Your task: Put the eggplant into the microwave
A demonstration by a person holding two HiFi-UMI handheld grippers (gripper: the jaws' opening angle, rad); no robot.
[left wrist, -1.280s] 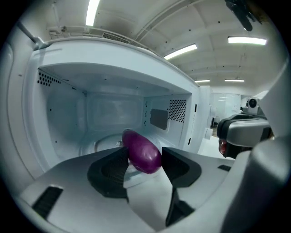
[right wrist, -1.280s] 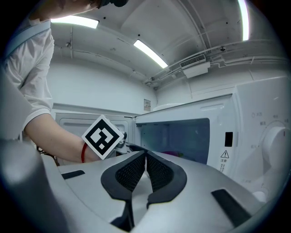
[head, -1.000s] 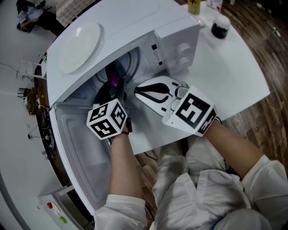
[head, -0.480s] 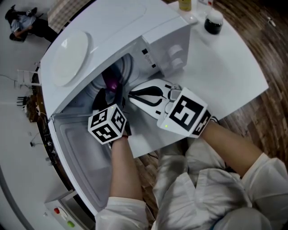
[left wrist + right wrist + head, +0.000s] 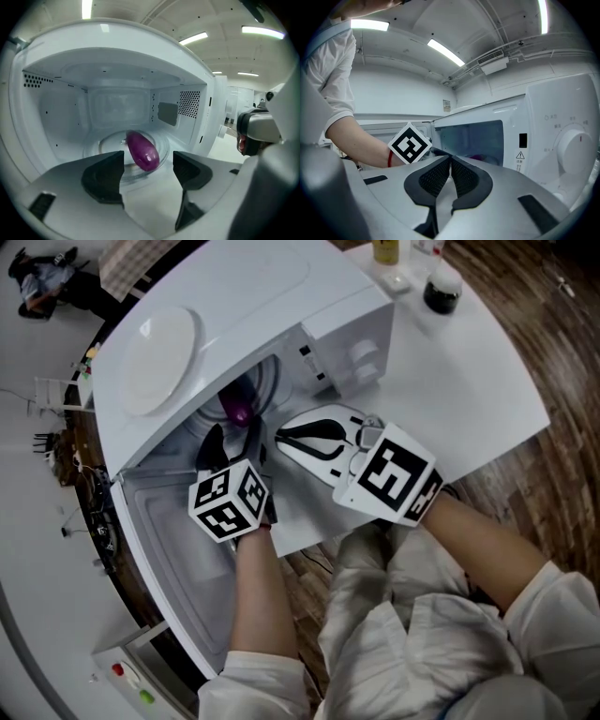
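Note:
A purple eggplant [image 5: 142, 150] lies on the glass turntable [image 5: 105, 143] inside the open white microwave [image 5: 281, 296]; from the head view the eggplant [image 5: 236, 407] shows in the cavity mouth. My left gripper [image 5: 148, 168] sits just inside the microwave opening, its jaws opening wide; the eggplant lies a little beyond the fingertips and nothing is pressed between the pads. My left gripper [image 5: 232, 442] reaches into the cavity. My right gripper [image 5: 450, 176] is shut with nothing in it, held level in front of the microwave's control panel [image 5: 569, 140]. The right gripper [image 5: 305, 434] hovers beside the left one.
The microwave door [image 5: 173, 549] hangs open at the lower left. A white plate [image 5: 161, 351] rests on the microwave's top. A dark-lidded jar [image 5: 442, 292] and a yellow bottle [image 5: 384, 249] stand on the white table [image 5: 469, 381] at the back right.
The left gripper's jaws have spread and let go of the eggplant, which now lies free on the turntable. Both hands stayed about where they were.

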